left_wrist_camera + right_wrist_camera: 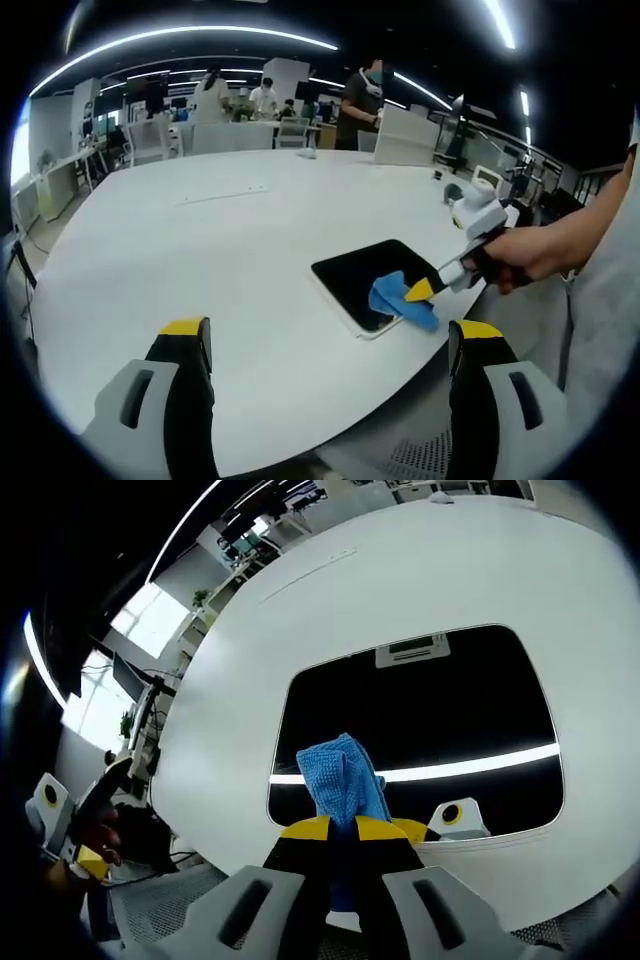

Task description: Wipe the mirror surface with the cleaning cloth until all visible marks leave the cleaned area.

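A dark rectangular mirror [357, 273] [420, 705] lies flat on the white table [200, 240], close to its near edge. A blue cleaning cloth [395, 297] [338, 770] rests on the mirror's near part. My right gripper [422, 291] [342, 829] is shut on the cloth and presses it onto the glass; a hand holds it from the right. The mirror reflects a ceiling light strip and part of the gripper. My left gripper [330, 335] hangs open above the table's near edge, well short of the mirror, with nothing between its jaws. It also appears at the far left as the left gripper [82, 858].
A thin strip [222, 192] lies on the table's far half. A white box [405, 136] stands at the far right edge, and chairs [150, 140] and several people are behind the table. The person's arm [570, 240] reaches in from the right.
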Available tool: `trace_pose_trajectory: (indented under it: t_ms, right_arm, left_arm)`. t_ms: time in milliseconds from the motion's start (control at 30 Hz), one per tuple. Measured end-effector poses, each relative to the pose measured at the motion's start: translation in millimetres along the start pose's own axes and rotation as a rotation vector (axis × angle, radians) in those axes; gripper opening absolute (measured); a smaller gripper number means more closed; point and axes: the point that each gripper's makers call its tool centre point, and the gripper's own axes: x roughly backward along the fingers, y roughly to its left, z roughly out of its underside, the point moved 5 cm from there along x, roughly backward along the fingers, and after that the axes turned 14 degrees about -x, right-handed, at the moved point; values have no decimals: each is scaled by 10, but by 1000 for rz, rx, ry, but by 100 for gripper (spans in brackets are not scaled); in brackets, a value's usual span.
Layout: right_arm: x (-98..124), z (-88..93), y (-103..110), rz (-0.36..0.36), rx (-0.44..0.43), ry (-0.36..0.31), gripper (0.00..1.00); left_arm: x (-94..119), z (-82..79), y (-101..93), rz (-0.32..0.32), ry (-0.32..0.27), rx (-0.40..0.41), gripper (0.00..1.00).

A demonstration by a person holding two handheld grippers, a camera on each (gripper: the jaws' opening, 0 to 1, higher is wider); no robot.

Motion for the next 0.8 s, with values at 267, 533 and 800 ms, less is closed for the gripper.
trace_pose_trajectory:
  t_ms: [267, 533, 800]
  right_arm:
    - [69, -79, -153, 9, -36, -22, 2]
    - [105, -113, -243, 10, -59, -36, 2]
    - [142, -96, -248, 6, -68, -43, 2]
  left_arm:
    - [-11, -22, -25, 6, 4, -10, 99]
    - [-35, -48, -44, 8, 2, -14, 99]
    - [-27, -35, -48, 4, 4, -11, 99]
